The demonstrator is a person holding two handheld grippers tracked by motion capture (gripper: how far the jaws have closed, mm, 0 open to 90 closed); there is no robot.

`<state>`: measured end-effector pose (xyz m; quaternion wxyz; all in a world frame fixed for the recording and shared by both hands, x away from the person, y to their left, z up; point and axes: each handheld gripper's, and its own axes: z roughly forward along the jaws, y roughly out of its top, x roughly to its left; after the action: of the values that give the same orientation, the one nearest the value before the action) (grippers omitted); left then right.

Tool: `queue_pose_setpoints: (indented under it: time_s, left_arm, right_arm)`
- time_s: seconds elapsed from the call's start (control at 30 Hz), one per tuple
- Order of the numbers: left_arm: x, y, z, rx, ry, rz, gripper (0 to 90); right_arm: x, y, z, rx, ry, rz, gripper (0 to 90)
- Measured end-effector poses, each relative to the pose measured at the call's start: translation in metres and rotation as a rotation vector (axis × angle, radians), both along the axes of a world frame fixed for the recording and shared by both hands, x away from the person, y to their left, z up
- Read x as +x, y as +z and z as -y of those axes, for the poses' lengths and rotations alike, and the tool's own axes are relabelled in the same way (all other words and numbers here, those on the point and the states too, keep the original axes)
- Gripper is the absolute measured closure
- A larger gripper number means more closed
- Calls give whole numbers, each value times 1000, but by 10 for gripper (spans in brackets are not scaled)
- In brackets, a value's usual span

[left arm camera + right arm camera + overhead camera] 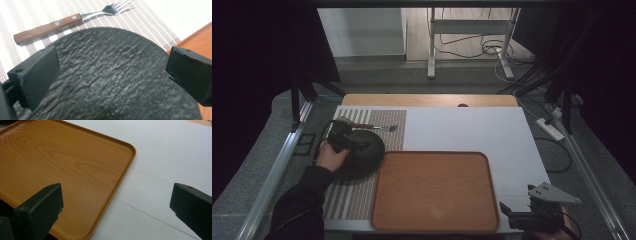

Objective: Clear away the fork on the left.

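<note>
- Nearest to the high camera is your right hand-held gripper (512, 214), at the bottom right corner of the worktop (472, 127). Its jaws stand wide apart and hold nothing. It waits just beside the right edge of the wooden tray (435, 192), on the white surface.
- Your left hand-held gripper (357, 142) is over the dark round plate (364, 152). Its jaws are also apart, one on each side above the plate surface, not yet closed on anything.
- The plate lies on the striped placemat (357, 195) at the left of the worktop. Its right edge is touching or almost touching the left rim of the tray; I cannot tell which.
- Behind the plate, on the same placemat, lies a fork (62, 22) with a wooden handle. It is near the plate rim but apart from it.
- I judge the plate to be stiff and rather heavy, like stoneware, with a rough textured surface (112, 75) that should not slip much. It may chip or break if you drop it.
- The flat middle gives the jaws nothing to close on. You should take hold at the rim, with one jaw above and one under the edge.
- For this you need to move the left hand-held gripper outwards to the rim and tilt it lower, and keep it away from the fork.
</note>
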<state>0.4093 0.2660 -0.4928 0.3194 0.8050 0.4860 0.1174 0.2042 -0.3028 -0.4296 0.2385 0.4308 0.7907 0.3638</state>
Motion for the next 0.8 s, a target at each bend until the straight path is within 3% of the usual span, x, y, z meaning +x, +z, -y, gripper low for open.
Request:
queue_pose_setpoints:
  time_s: [0.6, 0.7, 0.8]
  left_arm:
    - [45, -6, 1, -25, 15, -25, 0]
    - [51, -7, 3, -3, 7, -35, 18]
    - [57, -7, 4, 23, 7, -37, 112]
  right_arm:
    - [0, 0, 1, 4, -2, 0, 0]
    - [0, 0, 1, 5, -3, 0, 0]
    - [0, 0, 1, 6, -3, 0, 0]
